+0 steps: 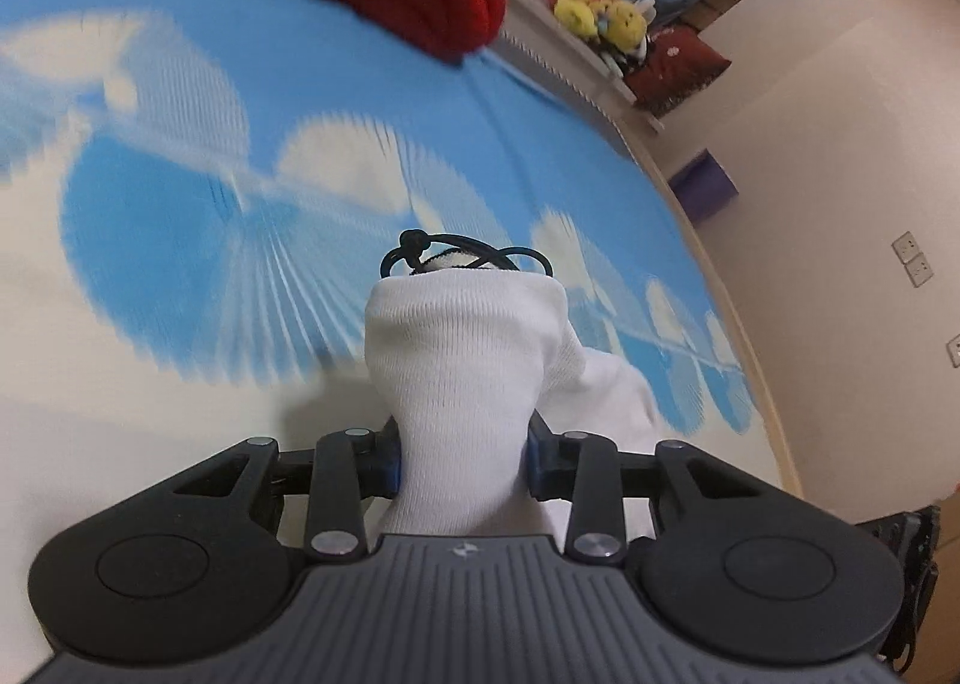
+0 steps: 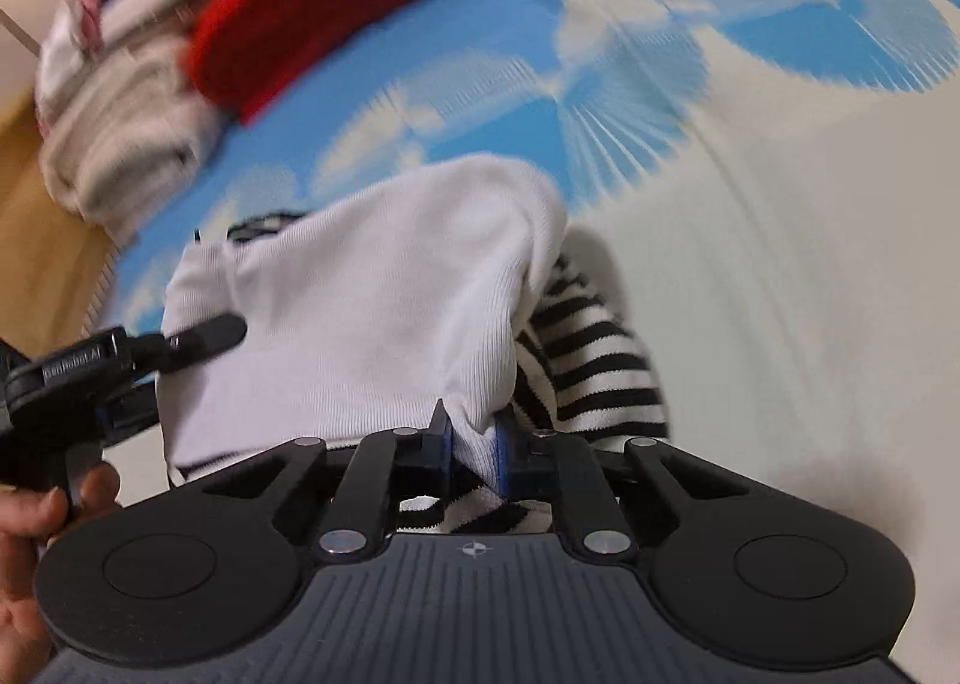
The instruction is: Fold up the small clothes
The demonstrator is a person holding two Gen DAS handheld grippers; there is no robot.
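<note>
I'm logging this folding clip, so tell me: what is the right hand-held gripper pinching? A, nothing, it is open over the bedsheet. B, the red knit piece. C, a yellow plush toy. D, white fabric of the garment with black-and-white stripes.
D: in the right wrist view the right hand-held gripper is closed on a fold of the white garment, whose striped part shows beside it.
</note>
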